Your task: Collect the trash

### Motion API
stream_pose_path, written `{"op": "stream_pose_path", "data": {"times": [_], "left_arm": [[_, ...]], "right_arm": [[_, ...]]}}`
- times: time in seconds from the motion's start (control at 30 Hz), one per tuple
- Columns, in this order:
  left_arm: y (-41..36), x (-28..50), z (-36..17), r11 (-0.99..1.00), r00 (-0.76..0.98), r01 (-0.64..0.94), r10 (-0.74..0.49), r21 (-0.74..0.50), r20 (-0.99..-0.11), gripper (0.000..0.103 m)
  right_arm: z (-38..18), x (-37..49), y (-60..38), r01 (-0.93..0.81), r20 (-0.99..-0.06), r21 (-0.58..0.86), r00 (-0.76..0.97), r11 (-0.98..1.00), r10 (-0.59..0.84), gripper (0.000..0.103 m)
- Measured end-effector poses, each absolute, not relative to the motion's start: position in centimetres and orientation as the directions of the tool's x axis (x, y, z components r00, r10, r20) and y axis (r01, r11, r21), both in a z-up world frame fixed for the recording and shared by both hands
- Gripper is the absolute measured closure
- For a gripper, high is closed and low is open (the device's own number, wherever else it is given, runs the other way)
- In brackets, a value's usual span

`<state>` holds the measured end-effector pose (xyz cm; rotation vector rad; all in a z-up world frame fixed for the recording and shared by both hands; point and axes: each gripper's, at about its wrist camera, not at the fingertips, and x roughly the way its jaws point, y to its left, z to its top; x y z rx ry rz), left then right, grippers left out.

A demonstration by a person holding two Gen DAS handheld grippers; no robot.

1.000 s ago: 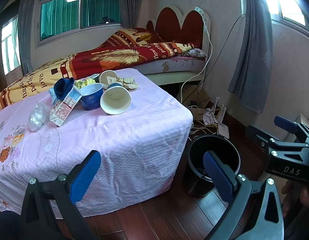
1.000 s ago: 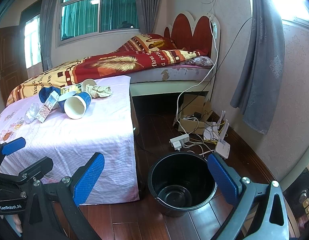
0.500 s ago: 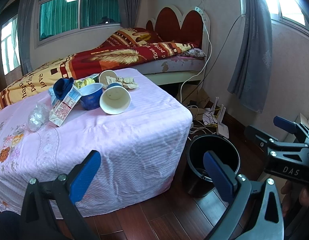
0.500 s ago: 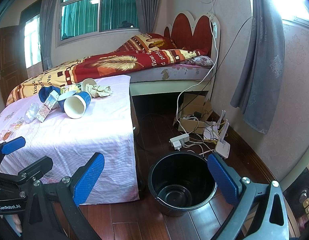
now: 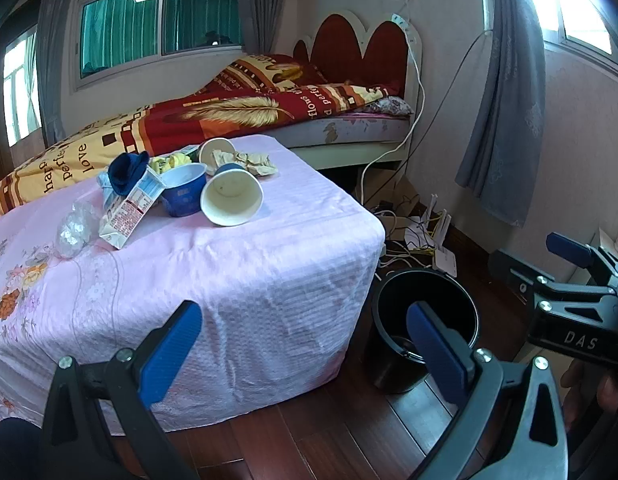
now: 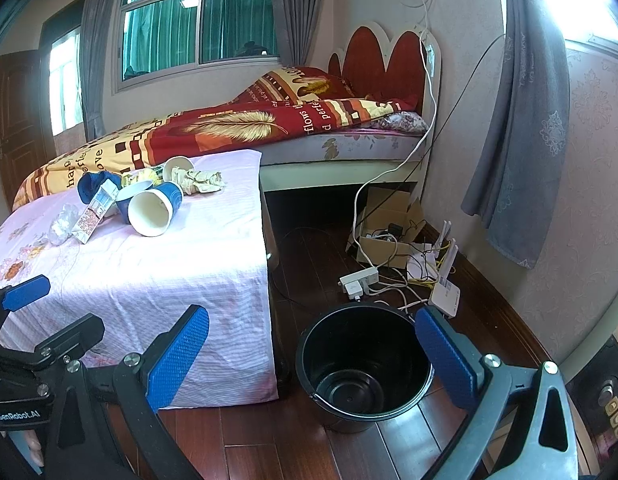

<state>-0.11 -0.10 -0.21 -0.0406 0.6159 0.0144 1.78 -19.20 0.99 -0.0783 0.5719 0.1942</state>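
L gripper (image 5: 305,340) & R gripper (image 6: 309,350): spread, empty | paper cup (image 5: 231,199) far-left on table (image 5: 269,264): light, crushable; pinch rim | bucket (image 6: 365,364) near-right

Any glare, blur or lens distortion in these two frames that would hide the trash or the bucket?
Left wrist view: sharp, strong fisheye bending at the edges, dark vignette corners; cups and bucket evenly lit. Right wrist view: window at top right blown out, washing the curtain edge; bucket interior dark but its empty bottom readable; trash on the table small yet in focus.
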Motion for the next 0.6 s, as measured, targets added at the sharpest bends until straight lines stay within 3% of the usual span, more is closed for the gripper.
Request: {"op": "stream_pose_path", "data": {"times": [0.6], "left_arm": [[0.39,-0.33,-0.34,0.999,0.818,-0.030,0.006,-0.032,-0.576,0.000]], "right_arm": [[0.59,2.01,-18.88,-0.216,-0.548,-0.020,0.819,0.976,0.170,0.000]]}}
